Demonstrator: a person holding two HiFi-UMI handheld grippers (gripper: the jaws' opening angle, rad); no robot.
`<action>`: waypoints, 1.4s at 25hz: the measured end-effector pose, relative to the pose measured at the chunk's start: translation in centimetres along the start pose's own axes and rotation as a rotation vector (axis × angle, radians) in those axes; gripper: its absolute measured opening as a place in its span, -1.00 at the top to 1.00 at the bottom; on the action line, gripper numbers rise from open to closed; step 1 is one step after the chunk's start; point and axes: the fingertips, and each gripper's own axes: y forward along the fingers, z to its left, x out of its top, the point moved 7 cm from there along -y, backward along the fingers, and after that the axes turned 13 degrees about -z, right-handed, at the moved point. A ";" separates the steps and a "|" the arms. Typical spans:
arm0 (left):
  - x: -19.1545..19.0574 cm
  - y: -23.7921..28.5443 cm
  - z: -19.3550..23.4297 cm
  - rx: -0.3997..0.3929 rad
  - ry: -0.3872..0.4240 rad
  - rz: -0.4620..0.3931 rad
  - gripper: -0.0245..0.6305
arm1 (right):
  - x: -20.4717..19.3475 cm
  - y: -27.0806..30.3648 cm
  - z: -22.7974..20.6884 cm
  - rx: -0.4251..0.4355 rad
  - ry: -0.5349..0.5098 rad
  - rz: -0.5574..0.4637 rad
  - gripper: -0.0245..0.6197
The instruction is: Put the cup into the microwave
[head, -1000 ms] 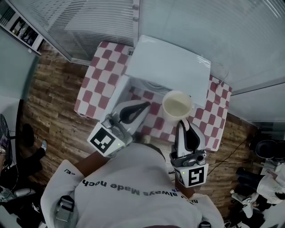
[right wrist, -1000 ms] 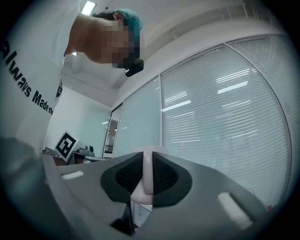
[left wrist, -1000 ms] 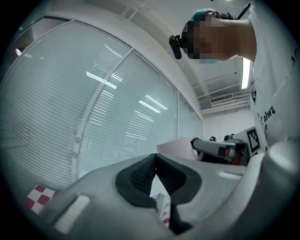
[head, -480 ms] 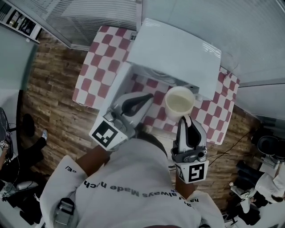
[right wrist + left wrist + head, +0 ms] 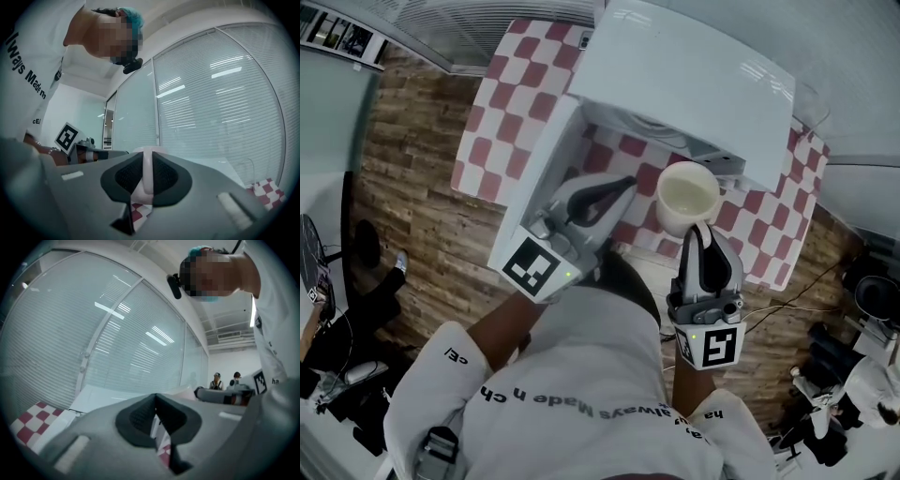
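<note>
A white microwave (image 5: 694, 75) stood at the far edge of a table (image 5: 502, 103) covered in red-and-white checks, its door (image 5: 539, 178) swung open to the left. The right gripper (image 5: 701, 230) was clenched on the handle of 1 cream cup (image 5: 688, 197), held upright just before the microwave's opening, over the table's near edge. The left gripper (image 5: 623, 185) hung beside the door, jaws closed on nothing.

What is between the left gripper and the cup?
Only checked tablecloth separates the left gripper from the cup, as the head view shows.
</note>
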 end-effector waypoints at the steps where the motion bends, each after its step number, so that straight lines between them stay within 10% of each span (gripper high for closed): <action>1: -0.5 0.0 0.2 0.002 0.000 0.003 0.92 | -0.6 0.0 -0.1 -0.003 0.002 0.004 0.81; 35: -18.3 1.4 10.3 0.100 -0.005 0.073 0.91 | -21.8 4.0 -6.0 -0.093 0.019 0.085 0.81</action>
